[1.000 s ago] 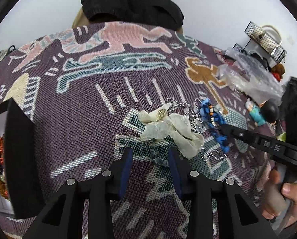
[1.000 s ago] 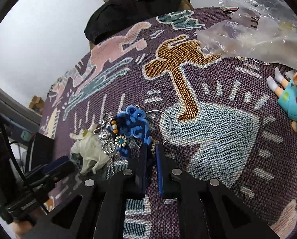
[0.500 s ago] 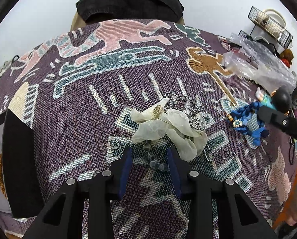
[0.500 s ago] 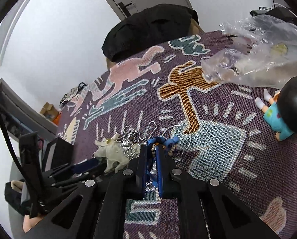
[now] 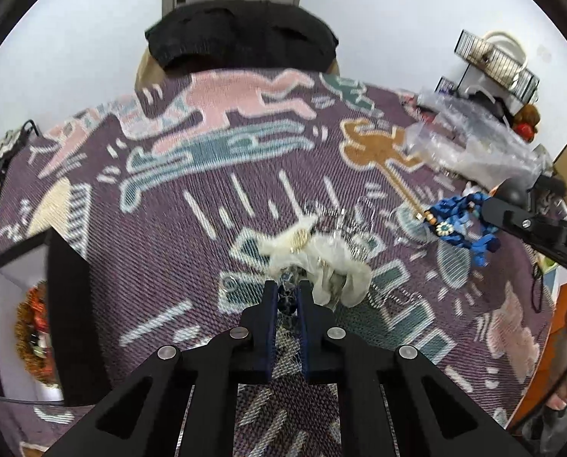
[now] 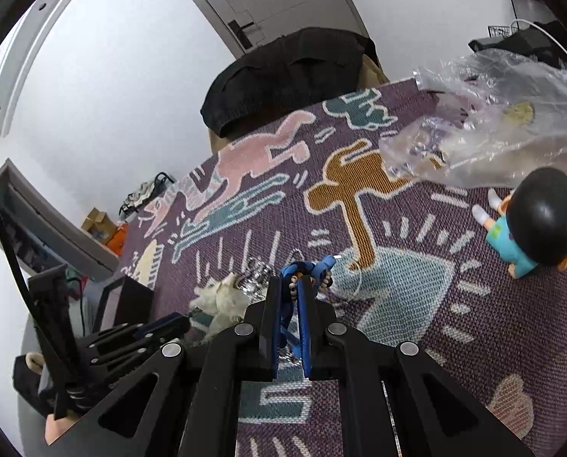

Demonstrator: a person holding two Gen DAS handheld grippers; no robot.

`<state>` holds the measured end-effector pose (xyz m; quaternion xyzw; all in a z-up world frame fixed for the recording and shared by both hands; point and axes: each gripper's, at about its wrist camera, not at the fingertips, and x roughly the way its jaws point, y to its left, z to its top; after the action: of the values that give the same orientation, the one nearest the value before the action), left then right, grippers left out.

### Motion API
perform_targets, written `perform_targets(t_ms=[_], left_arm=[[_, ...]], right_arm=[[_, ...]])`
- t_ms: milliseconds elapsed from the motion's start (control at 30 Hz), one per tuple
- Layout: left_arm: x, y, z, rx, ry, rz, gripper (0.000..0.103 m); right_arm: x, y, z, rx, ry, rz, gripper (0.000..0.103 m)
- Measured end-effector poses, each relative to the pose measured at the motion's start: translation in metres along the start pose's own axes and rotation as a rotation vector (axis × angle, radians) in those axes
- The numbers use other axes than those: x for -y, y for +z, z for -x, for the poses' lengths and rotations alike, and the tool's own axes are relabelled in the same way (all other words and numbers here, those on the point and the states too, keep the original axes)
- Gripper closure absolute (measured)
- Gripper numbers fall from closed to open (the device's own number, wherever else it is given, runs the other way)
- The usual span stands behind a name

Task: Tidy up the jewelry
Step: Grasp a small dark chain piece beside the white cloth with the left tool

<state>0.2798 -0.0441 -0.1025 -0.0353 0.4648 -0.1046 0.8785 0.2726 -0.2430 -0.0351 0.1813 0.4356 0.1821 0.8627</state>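
My left gripper (image 5: 286, 290) is shut on a dark beaded strand (image 5: 288, 297) that runs from the cream fabric-flower jewelry piece (image 5: 321, 259) lying on the patterned cloth. Silver chains (image 5: 354, 224) lie tangled behind the flower. My right gripper (image 6: 288, 285) is shut on a blue braided cord necklace (image 6: 306, 268) with beads and holds it lifted above the cloth; it shows at the right of the left wrist view (image 5: 460, 221). The left gripper shows at lower left in the right wrist view (image 6: 165, 325).
A black open jewelry box (image 5: 66, 304) with an orange beaded piece (image 5: 32, 327) sits at the left edge. A crumpled clear plastic bag (image 6: 492, 125) and a black-haired doll (image 6: 527, 224) lie at the right. A black garment (image 5: 241, 38) hangs over the chair beyond the table.
My left gripper has shut on the beaded strand by the cream flower. My right gripper has lifted the blue necklace up and away to the right of the pile.
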Motion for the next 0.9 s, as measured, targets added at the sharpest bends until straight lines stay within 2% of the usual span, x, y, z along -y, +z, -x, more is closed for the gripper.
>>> perform_targets(t_ms=[400,900], left_arm=[[-0.021,0.012,0.061,0.135,-0.013,0.019,0.093],[-0.09,0.006,0.125,0.248,0.079,0.123,0.093]], right_arm=[[-0.033,0.008,0.001,0.019,0.041,0.046,0.094],[-0.106,0.014,-0.023,-0.002,0.128,0.159,0.094]])
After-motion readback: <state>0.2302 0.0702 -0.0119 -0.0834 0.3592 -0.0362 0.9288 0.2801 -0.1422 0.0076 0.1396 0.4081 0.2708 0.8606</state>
